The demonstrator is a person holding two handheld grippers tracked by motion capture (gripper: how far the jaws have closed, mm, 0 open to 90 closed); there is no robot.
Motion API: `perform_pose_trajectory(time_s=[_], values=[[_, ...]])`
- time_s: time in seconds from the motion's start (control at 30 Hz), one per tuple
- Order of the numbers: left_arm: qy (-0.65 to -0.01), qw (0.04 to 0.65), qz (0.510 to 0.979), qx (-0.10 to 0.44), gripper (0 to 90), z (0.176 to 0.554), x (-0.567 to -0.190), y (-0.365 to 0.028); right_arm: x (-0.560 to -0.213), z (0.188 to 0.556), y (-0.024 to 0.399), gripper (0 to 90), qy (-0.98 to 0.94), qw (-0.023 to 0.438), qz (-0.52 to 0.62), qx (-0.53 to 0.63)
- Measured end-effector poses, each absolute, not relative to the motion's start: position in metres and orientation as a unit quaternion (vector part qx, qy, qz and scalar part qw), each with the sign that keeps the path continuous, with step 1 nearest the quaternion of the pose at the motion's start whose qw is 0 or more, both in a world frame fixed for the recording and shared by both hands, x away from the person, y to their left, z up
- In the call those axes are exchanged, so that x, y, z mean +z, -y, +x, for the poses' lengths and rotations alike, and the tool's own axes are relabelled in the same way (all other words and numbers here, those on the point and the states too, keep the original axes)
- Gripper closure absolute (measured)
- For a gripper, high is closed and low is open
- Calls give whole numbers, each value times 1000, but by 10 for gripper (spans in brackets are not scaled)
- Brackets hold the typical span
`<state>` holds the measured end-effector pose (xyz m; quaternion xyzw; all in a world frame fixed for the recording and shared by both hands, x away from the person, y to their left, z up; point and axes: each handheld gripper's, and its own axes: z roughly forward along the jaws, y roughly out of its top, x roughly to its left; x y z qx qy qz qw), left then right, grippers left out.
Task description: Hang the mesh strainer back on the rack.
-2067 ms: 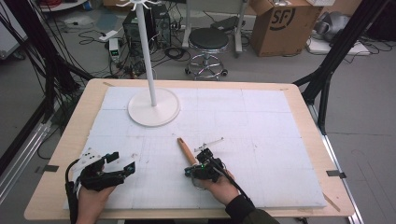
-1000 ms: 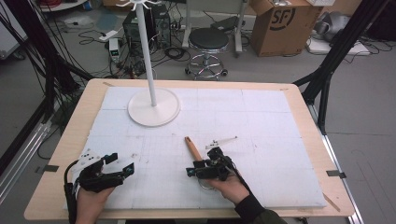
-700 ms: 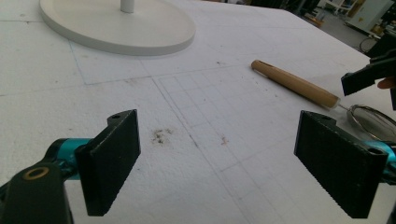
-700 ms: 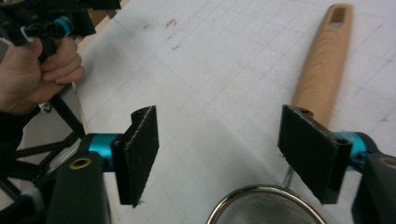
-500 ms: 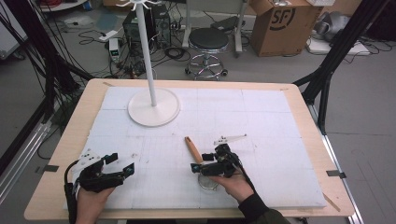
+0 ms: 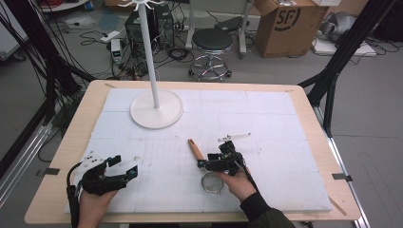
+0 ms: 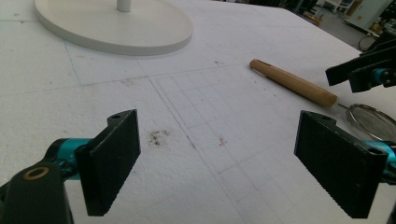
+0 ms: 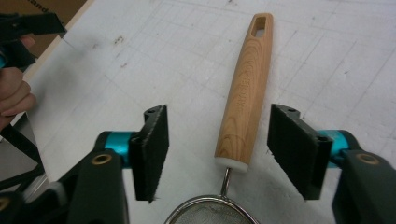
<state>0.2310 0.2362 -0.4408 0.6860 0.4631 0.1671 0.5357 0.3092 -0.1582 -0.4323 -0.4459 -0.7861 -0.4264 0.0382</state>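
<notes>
I see right gripper (image 8: pixel 217 156) jaws just closing some, not touching wooden strainer handle (image 8: pixel 245 91) between them. Left gripper (image 7: pixel 219 163) released, apart.

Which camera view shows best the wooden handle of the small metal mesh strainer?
The right gripper view: the wooden handle lies close and sharp between the right gripper's open jaws, its hanging slot visible. The left gripper view shows the handle farther off, at a slant. The high view shows it small, partly beside the gripper.
</notes>
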Motion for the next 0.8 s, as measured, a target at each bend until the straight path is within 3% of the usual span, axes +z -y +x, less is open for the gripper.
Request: perform_pose_trajectory(time_s=[0.8], values=[[-462,539,684,167,149,231,-440,-237,-444,314,134,528,810,7,-450,-376]])
